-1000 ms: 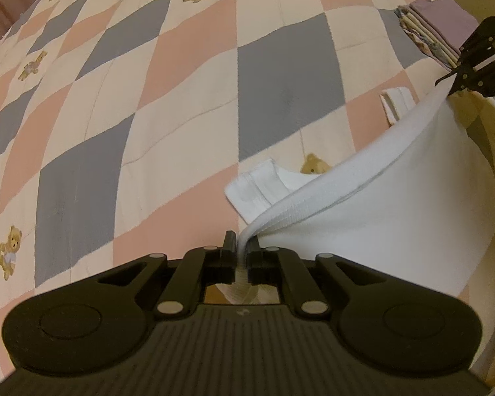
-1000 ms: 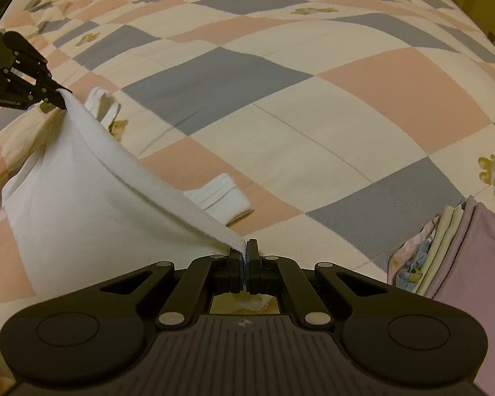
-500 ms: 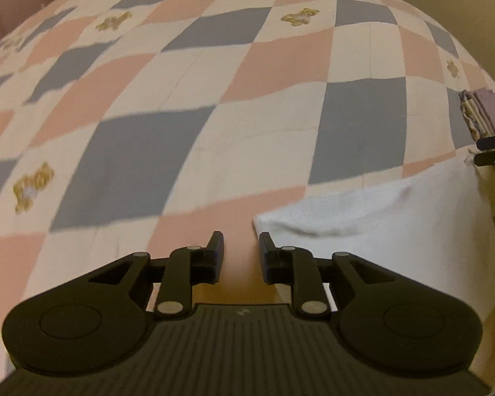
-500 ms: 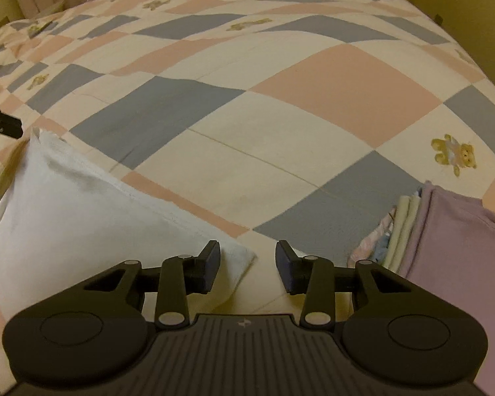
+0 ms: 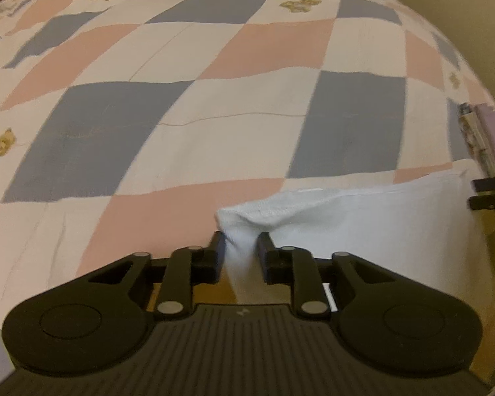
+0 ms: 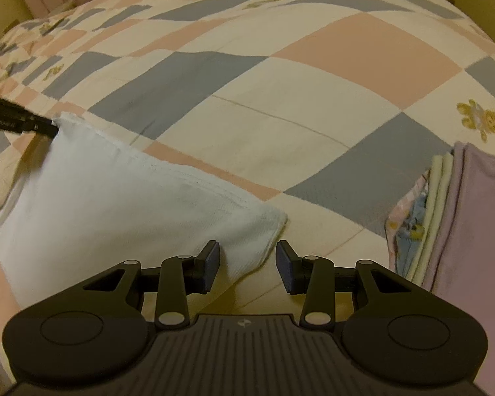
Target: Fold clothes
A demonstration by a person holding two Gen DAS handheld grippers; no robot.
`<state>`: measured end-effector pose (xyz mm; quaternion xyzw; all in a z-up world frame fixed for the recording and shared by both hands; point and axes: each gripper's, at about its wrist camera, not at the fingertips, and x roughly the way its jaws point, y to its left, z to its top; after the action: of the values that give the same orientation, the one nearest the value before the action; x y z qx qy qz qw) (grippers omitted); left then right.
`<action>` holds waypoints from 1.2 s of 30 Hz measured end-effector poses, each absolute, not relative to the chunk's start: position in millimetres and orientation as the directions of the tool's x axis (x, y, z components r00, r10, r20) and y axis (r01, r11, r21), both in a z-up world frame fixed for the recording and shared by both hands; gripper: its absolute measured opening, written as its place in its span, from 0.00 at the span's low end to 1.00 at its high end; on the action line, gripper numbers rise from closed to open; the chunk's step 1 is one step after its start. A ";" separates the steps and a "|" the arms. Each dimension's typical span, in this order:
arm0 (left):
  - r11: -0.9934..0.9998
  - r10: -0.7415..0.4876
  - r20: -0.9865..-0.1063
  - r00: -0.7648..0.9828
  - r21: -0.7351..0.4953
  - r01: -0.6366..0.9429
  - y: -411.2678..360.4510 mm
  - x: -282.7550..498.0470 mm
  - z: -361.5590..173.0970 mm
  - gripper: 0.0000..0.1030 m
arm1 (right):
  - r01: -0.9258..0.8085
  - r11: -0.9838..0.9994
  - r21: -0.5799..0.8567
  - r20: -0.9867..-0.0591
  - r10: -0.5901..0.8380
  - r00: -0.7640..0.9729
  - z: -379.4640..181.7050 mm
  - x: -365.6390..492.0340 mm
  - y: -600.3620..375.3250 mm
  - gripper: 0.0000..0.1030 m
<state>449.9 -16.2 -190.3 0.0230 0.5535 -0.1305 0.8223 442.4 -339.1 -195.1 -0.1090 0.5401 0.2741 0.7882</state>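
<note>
On the bed (image 6: 280,76), a folded white garment (image 6: 125,204) lies flat; both the left hand-held gripper (image 5: 241,244) and right hand-held gripper (image 6: 248,250) stand apart at its corners, beside stacked clothes (image 6: 452,217).

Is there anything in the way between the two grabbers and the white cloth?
No, nothing visible. The white cloth lies on the quilt, one corner between each open gripper's fingers: left gripper, right gripper. The folded pile sits apart, off to the right.
</note>
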 end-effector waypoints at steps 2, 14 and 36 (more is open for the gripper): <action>0.973 -0.169 -0.915 0.366 -0.095 0.211 -12.4 450.4 -188.4 0.08 | -0.559 0.828 0.041 -0.917 0.253 0.308 -197.2 442.3 -337.6 0.32; 0.976 -0.186 -0.912 0.365 -0.130 0.173 2.7 361.0 -150.9 0.14 | -0.522 0.824 0.221 -0.901 0.377 0.213 -159.0 366.9 -358.9 0.34; 0.944 -0.272 -0.914 0.301 -0.193 0.267 -2.1 269.2 -178.9 0.01 | -0.584 0.762 0.279 -0.905 0.413 0.107 -182.3 284.3 -332.5 0.31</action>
<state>269.2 -2.1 -178.9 -0.0022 0.5672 -0.1669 0.8065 284.3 -332.5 -182.3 -0.0742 0.5774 0.3367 0.7401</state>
